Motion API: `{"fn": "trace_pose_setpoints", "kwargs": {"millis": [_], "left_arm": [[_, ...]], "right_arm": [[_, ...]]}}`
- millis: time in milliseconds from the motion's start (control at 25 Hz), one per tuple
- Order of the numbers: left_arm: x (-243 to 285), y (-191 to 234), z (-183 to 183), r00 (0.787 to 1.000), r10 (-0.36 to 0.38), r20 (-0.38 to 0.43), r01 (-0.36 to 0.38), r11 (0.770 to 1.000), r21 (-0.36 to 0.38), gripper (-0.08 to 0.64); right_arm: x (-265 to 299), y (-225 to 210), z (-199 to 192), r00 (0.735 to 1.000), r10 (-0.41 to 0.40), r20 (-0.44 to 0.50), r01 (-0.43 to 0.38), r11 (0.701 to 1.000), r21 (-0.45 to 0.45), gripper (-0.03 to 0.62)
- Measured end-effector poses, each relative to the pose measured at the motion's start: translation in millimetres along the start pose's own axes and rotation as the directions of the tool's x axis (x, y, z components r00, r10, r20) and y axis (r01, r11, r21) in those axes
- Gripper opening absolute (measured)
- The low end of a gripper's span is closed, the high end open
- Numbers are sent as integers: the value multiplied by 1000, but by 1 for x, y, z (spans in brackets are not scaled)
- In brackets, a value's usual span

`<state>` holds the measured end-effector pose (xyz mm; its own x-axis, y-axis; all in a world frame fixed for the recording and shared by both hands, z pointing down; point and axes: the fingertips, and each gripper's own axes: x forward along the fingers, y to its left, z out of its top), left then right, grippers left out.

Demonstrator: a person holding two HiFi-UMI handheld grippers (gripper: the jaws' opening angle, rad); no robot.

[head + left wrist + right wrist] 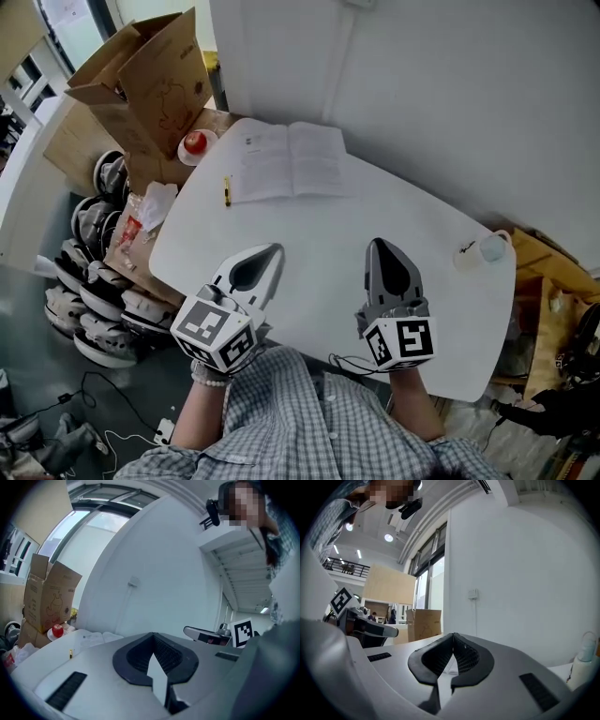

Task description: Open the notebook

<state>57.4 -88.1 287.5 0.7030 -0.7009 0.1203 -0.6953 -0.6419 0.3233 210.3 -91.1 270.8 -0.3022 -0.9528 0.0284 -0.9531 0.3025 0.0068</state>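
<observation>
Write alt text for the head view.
An open notebook lies at the far side of a white table, a yellow pen beside it. Nearer the person, the left gripper and right gripper are held over the table, both shut and empty.

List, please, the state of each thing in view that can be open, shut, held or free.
notebook: open, lying flat, not held.
left gripper: shut, empty, apart from the notebook.
right gripper: shut, empty, apart from the notebook.
cardboard box: flaps open.
</observation>
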Motion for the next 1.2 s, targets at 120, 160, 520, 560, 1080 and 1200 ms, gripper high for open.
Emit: {"fn": "trace_pose_setpoints", "kwargs": {"millis": [120,160,520,560,1080,1200], "left_arm": [[-8,-15,1,1000,-2,18,2,1000,6,8],[-10,-20,2,1000,0,26,0,1000,7,8],[-21,-53,10,997,9,77,-11,999,31,8],[-22,-55,10,996,10,83,-13,999,31,8],[-28,-67,16,994,26,106,-32,998,49,8],[-30,-68,16,994,29,106,-34,998,51,8]], "right_arm": [[-14,0,8,1000,8,20,-7,999,-39,21],[-19,1,11,1000,10,26,-9,998,-54,21],[-53,-9,21,999,18,50,-14,997,-82,21],[-55,-10,21,998,20,52,-16,997,-81,21],[-62,-8,28,996,52,72,-49,998,-36,21],[-61,-7,27,996,58,73,-56,998,-32,21]]}}
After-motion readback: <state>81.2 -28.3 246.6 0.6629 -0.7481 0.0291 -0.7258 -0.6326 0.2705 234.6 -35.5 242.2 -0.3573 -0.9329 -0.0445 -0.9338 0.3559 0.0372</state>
